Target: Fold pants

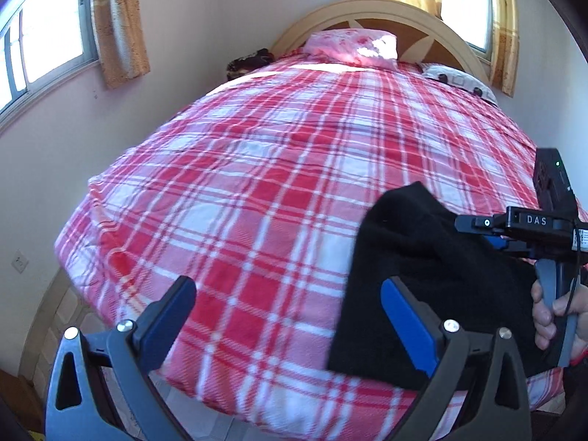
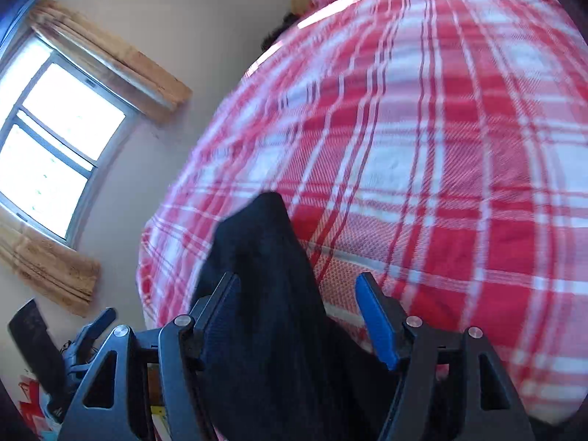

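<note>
The black pants lie bunched on the near right part of the red-and-white plaid bed. My left gripper is open and empty above the bed's near edge, its right finger over the pants' left side. My right gripper has its jaws apart, with the black pants draped between the fingers against the left pad; the jaws do not close on the cloth. The right gripper also shows in the left wrist view, over the pants, held by a hand.
A pink pillow and a patterned pillow lie at the wooden headboard. Windows with tan curtains are on the left wall. The bed's left edge borders the wall and floor. The left gripper shows in the right wrist view.
</note>
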